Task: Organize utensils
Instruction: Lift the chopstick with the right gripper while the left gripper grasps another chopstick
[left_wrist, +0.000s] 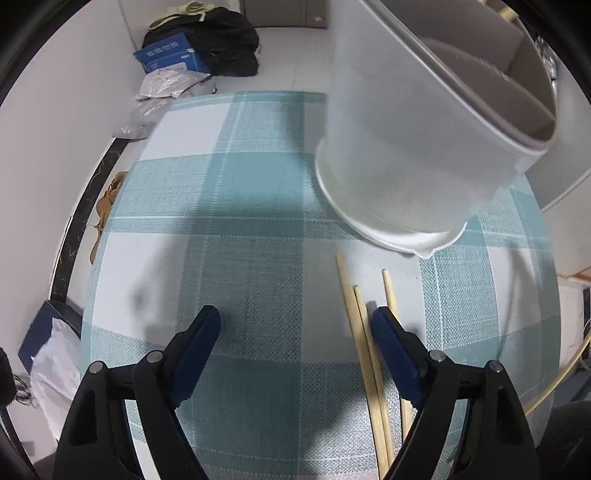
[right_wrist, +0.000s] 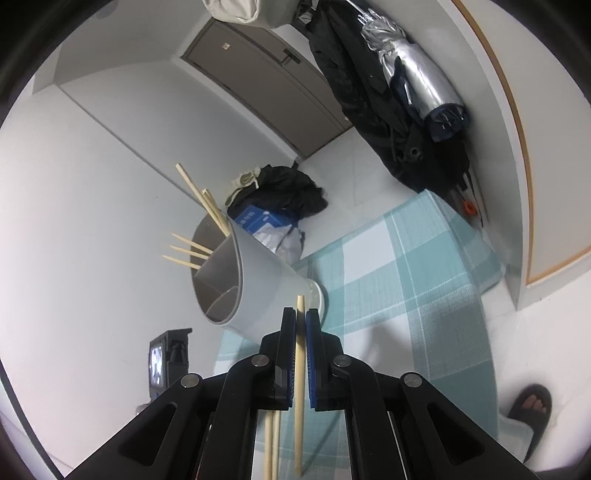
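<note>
My left gripper (left_wrist: 295, 312) points steeply down over the blue-and-white checked cloth (left_wrist: 251, 221), jaws wide open and gripping nothing. Three loose chopsticks (left_wrist: 364, 332) lie on the cloth by its right finger (left_wrist: 391, 343); two lie just inside it and one passes under it. The white divided utensil holder (left_wrist: 406, 147) stands beyond them at the upper right. In the right wrist view, my right gripper (right_wrist: 300, 312) is shut on a single chopstick (right_wrist: 300, 354) whose tip pokes out towards the holder (right_wrist: 258, 273). Several chopsticks (right_wrist: 207, 206) stick out of the holder's compartments.
A black bag (left_wrist: 221, 40), a blue box (left_wrist: 170, 55) and white plastic bags (left_wrist: 166, 83) lie on the floor past the table's far edge. Dark coats (right_wrist: 369, 92) hang on the wall. A person's sandalled foot (right_wrist: 532, 406) is at the lower right. A small screen device (right_wrist: 162, 362) sits left.
</note>
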